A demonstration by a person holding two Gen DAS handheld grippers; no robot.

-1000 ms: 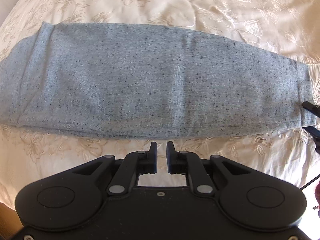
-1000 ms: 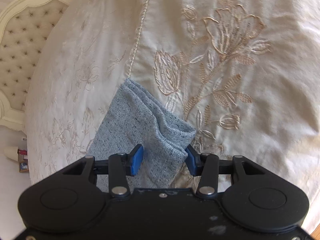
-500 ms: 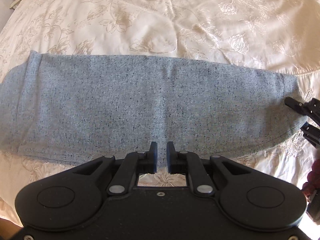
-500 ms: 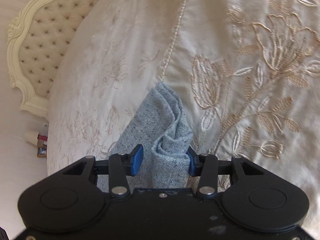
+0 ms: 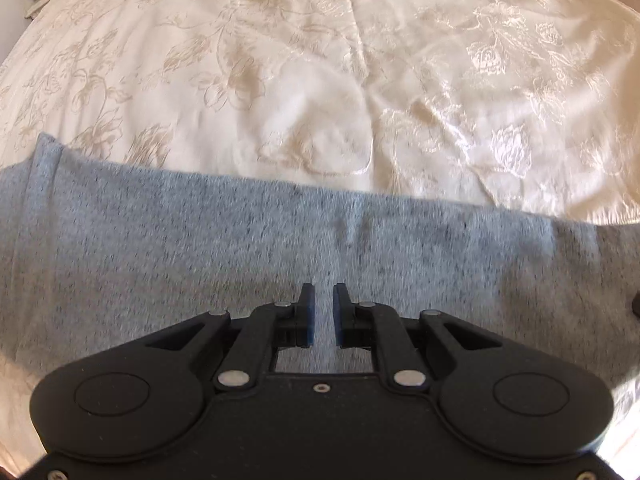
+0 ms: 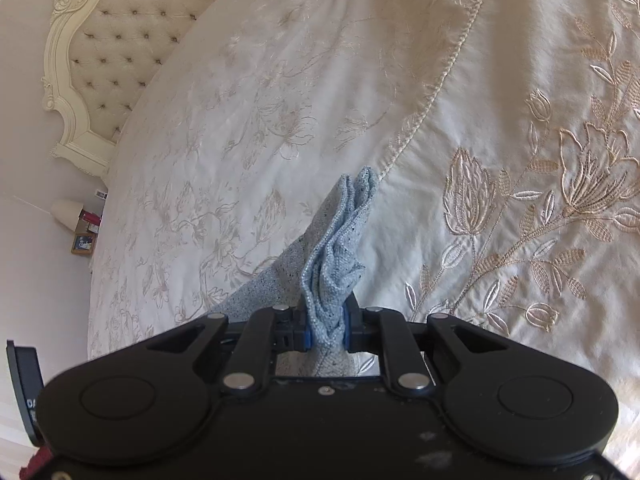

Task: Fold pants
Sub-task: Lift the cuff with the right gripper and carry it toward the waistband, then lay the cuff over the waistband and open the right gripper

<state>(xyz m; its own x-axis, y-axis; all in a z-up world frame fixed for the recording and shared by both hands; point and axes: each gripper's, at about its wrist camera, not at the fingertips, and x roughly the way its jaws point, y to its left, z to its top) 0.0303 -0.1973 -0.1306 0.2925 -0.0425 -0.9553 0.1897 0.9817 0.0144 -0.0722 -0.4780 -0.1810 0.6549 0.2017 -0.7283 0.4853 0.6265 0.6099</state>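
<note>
A: Where do the pants [image 5: 248, 264] lie?

B: Flat across the bed [image 5: 320, 80], well clear of the headboard [image 6: 120, 52], as one long doubled strip.

A: State of each claw?

B: Your right claw [image 6: 325, 330] has just been closing and now grips the bunched leg end. Your left claw [image 5: 323, 316] hangs over mid-strip, jaws narrowly apart, empty.

A: Procedure?

B: Carry the end low and level, and lay it edge to edge.
</note>
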